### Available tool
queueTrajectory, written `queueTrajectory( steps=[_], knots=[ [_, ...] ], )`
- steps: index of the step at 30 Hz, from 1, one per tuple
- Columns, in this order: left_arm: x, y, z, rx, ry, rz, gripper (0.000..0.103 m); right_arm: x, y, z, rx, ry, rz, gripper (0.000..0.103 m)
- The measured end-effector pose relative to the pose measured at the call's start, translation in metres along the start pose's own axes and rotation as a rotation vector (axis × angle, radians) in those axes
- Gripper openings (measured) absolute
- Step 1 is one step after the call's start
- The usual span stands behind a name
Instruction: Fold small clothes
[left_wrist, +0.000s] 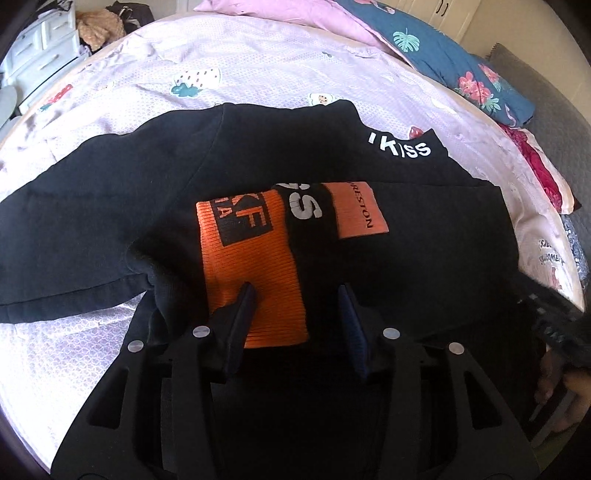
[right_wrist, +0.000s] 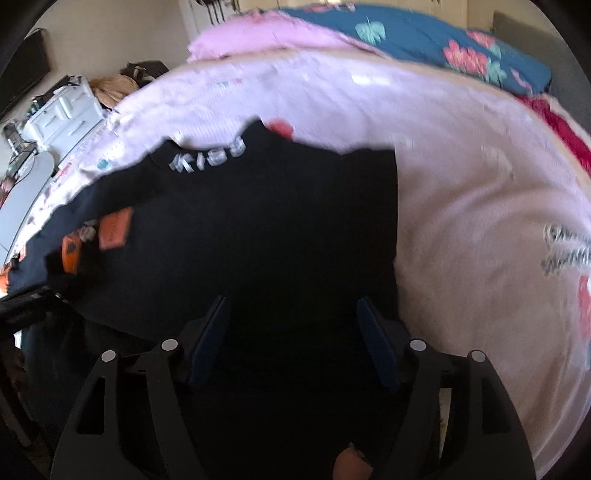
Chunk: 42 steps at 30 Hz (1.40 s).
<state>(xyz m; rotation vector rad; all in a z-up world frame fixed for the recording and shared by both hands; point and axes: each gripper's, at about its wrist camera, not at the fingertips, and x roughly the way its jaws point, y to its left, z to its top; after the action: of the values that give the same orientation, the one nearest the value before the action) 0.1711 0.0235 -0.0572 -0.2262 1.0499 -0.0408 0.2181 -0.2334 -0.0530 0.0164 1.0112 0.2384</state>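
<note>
**Sleeve laid in, next fold pending**

The left gripper (left_wrist: 297, 295) hovers spread over the orange cuff (left_wrist: 255, 273) on the black sweatshirt (left_wrist: 147, 192), mid-bed (left_wrist: 258, 66). The right gripper (right_wrist: 291, 314), also spread, overhangs its right edge; grasping there likely comes next.

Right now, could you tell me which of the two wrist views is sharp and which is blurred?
Left wrist view: sharp; the white lettering on the black garment reads cleanly, though fisheye bends the bed. Right wrist view: motion-blurred; the same lettering smears, and the garment near the right gripper is a featureless dark mass.
</note>
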Motion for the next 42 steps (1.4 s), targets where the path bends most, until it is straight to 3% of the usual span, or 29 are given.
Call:
queueTrajectory(
  steps=[7, 11, 12, 22, 28, 42],
  knots=[
    [-0.007, 0.003, -0.002, -0.001, 0.003, -0.022, 0.045, -0.013, -0.002, -0.007, 0.039, -0.038, 0.025, 0.080],
    [-0.015, 0.005, -0.003, -0.008, -0.012, -0.037, 0.052, -0.033, 0.001, -0.008, 0.078, -0.092, 0.035, 0.096],
    [-0.019, 0.006, -0.004, -0.015, -0.019, -0.044, 0.053, -0.038, 0.005, -0.009, 0.072, -0.103, 0.035, 0.096],
    [-0.054, 0.029, -0.008, -0.086, -0.100, -0.041, 0.088, -0.076, 0.033, -0.014, 0.037, -0.191, 0.043, 0.099],
    [-0.077, 0.051, -0.008, -0.133, -0.152, -0.023, 0.093, -0.086, 0.058, -0.010, -0.006, -0.203, 0.042, 0.099],
    [-0.110, 0.119, -0.021, -0.258, -0.224, 0.031, 0.093, -0.091, 0.145, -0.001, -0.114, -0.231, 0.059, 0.099]
  ],
)
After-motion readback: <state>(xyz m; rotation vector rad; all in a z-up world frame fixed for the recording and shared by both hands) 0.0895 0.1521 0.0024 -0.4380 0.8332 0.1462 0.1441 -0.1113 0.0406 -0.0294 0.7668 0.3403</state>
